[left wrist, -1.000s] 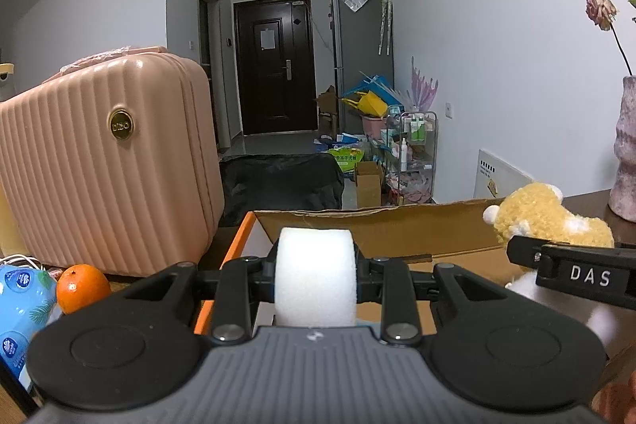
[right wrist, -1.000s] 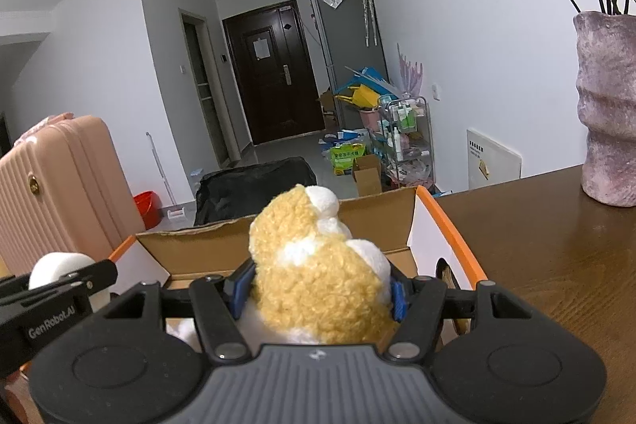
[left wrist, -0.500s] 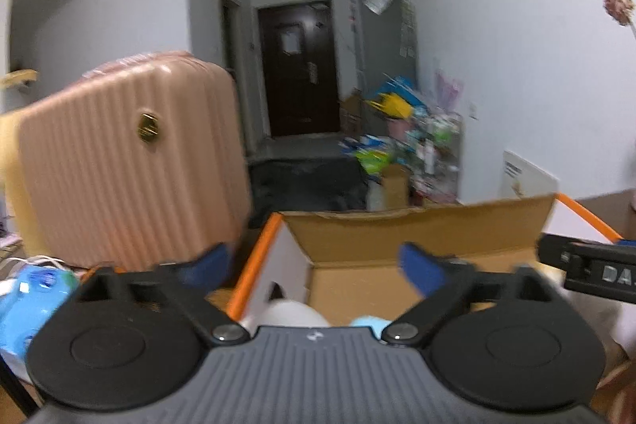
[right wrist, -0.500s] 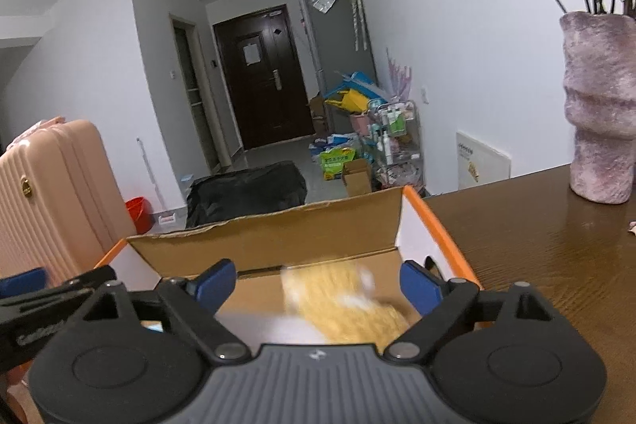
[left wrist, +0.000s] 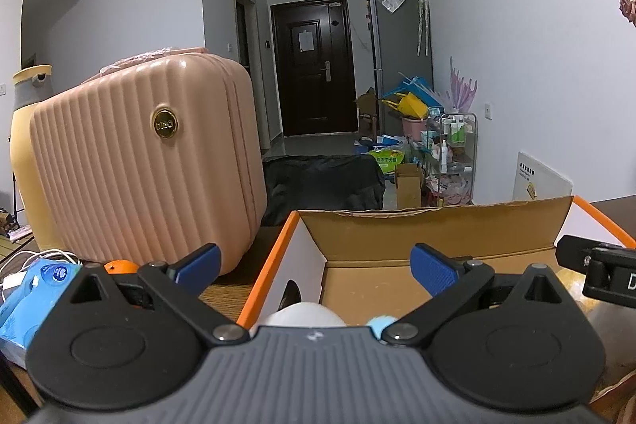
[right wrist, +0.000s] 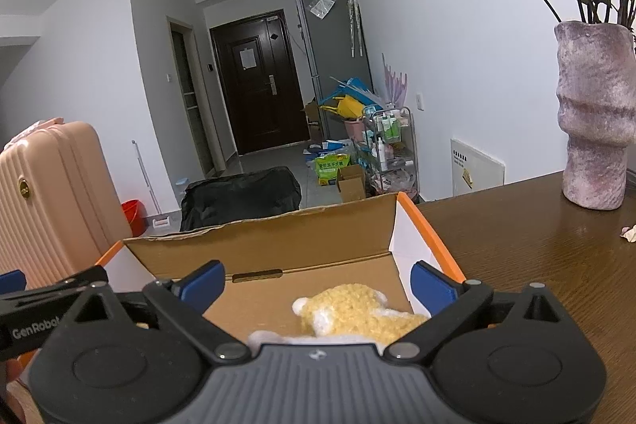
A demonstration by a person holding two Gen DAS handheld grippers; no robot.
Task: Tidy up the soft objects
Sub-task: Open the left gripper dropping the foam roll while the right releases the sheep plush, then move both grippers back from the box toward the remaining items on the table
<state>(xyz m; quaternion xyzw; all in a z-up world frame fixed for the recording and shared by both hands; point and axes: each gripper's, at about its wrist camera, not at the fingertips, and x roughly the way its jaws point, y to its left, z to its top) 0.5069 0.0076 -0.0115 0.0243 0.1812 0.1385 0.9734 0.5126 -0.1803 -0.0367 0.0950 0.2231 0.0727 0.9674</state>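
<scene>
Left gripper (left wrist: 314,267): lower centre of the left wrist view, jaws spread wide after just opening, nothing gripped; a white foam roll (left wrist: 304,312) and a small light-blue item (left wrist: 379,322) are seen low between the fingers, at the near left end of the cardboard box (left wrist: 429,225). Right gripper (right wrist: 318,283): lower centre of the right wrist view, jaws likewise just opened wide and empty; the yellow plush toy (right wrist: 357,312) is lying released on the box floor, toward the right wall. Both soft items are judged deposited. Surroundings: pink suitcase (left wrist: 147,161) at left of frame, orange (left wrist: 119,266) and blue tissue pack (left wrist: 31,295) at lower left, purple vase (right wrist: 596,114) on the wooden table (right wrist: 536,245) at right. Risks noted: on withdrawal an open finger could be caught on the orange-edged box wall and the light box dragged or tipped; the two grippers, close together, could be knocked against each other; plush fibres might be snagged on a pad.
</scene>
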